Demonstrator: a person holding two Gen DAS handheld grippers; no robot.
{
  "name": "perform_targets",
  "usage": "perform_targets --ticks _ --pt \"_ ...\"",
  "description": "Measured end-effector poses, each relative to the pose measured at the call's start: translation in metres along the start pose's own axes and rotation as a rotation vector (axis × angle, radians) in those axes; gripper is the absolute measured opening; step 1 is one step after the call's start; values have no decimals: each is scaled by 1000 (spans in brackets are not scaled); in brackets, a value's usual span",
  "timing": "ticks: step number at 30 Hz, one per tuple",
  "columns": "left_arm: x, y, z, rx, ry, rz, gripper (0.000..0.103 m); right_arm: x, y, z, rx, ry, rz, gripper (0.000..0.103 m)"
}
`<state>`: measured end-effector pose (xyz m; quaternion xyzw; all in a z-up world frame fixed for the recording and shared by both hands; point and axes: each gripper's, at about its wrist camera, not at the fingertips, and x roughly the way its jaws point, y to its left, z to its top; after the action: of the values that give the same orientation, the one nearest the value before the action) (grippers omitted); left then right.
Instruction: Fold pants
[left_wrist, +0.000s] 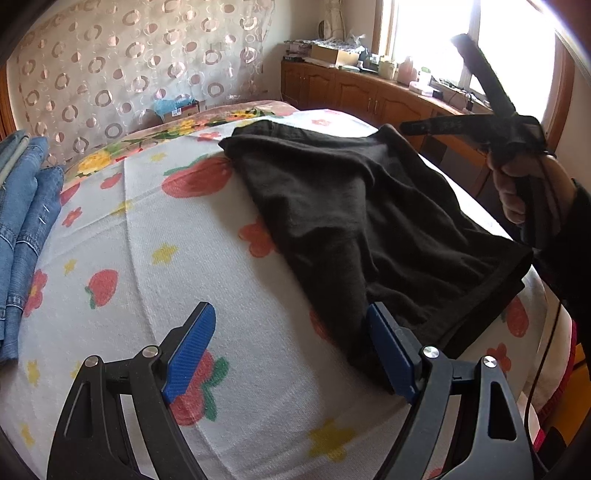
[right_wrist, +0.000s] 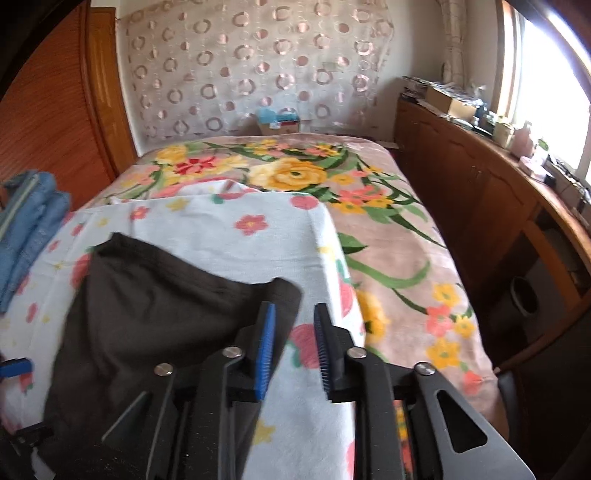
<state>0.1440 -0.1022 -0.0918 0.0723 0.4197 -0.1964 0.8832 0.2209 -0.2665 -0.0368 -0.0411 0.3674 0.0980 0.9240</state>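
Item: black pants (left_wrist: 354, 221), already folded into a compact slab, lying on the strawberry-print sheet (left_wrist: 122, 236) that covers the bed (right_wrist: 399, 236).

Orientation: in the left wrist view the long axis runs from near right to far left; the banded edge faces the near right.

Left hand-held gripper (left_wrist: 291, 354): spread wide, holding nothing. Its right pad (left_wrist: 391, 354) touches or sits just beside the near corner of the pants; its left pad (left_wrist: 192, 350) is over bare sheet. The pants lie ahead and to its right.

Right hand-held gripper (right_wrist: 293, 354): parted to a moderate gap, holding nothing, raised off the cloth. The pants lie ahead and to its left, their right edge passing under its left pad (right_wrist: 266, 350).

Judgement: the left is nearer, suited to take the near corner.

Also present: stacked blue jeans (left_wrist: 26, 206) at the bed's left edge, well apart from the pants.
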Motion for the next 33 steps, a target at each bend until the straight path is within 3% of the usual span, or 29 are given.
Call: perform_targets --ticks 7,12,18,27,33 --pt "5 0 0 5 27 6 85 -10 19 -31 -90 58 73 27" --pt "5 -1 -1 6 27 7 85 -5 2 -38 -99 77 -58 27" --pt "3 1 -1 0 19 6 85 -48 -22 -53 -10 3 20 27" --pt "-32 -6 -13 15 -58 -65 84 -113 -4 -125 -29 -51 104 27" --pt "-36 -12 -20 37 -50 -107 61 -129 1 -155 -17 -54 162 27"
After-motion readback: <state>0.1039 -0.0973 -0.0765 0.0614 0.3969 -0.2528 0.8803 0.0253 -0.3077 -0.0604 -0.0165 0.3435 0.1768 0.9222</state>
